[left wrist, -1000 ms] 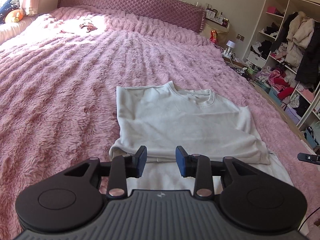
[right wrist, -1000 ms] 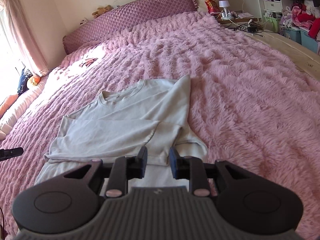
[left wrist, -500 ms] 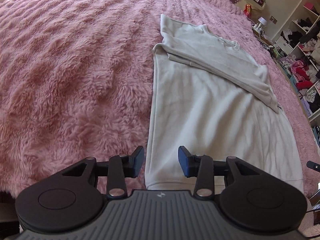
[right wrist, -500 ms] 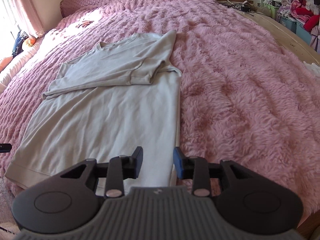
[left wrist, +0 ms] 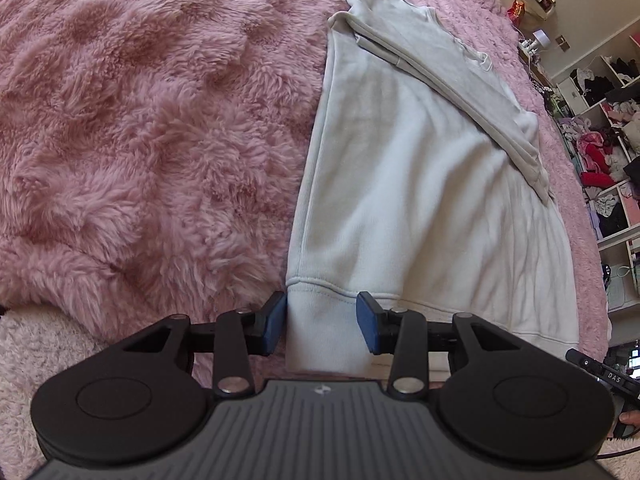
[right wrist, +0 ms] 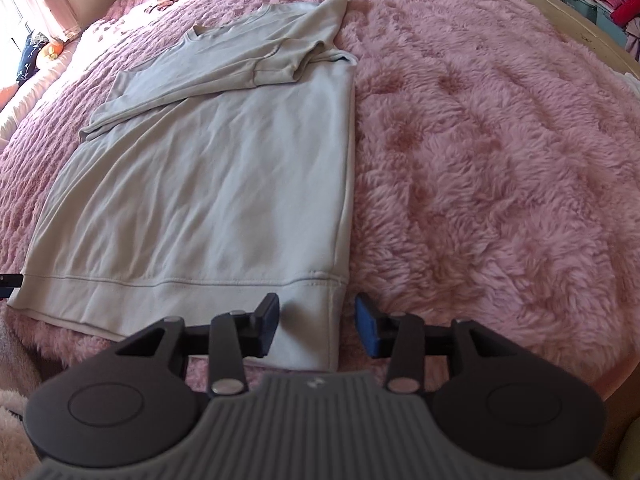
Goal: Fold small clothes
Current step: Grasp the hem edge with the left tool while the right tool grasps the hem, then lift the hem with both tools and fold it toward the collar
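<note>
A pale grey-white sweatshirt (left wrist: 404, 184) lies flat on the pink fluffy bed, sleeves folded across its chest, hem towards me. My left gripper (left wrist: 321, 322) is open, its jaws either side of the hem's left corner. In the right wrist view the sweatshirt (right wrist: 208, 176) spreads to the left, and my right gripper (right wrist: 317, 324) is open with its jaws straddling the hem's right corner. Neither gripper has closed on the cloth.
The pink fluffy blanket (left wrist: 140, 128) covers the whole bed (right wrist: 500, 140). Shelves with clothes (left wrist: 608, 152) stand off the bed's right side. The other gripper's tip (left wrist: 600, 372) shows at the lower right. A window and cushions (right wrist: 44, 48) are at the far left.
Both grippers have drawn back from the folded sleeves down to the sweatshirt's hem and come low over its two bottom corners. Both stay open.
</note>
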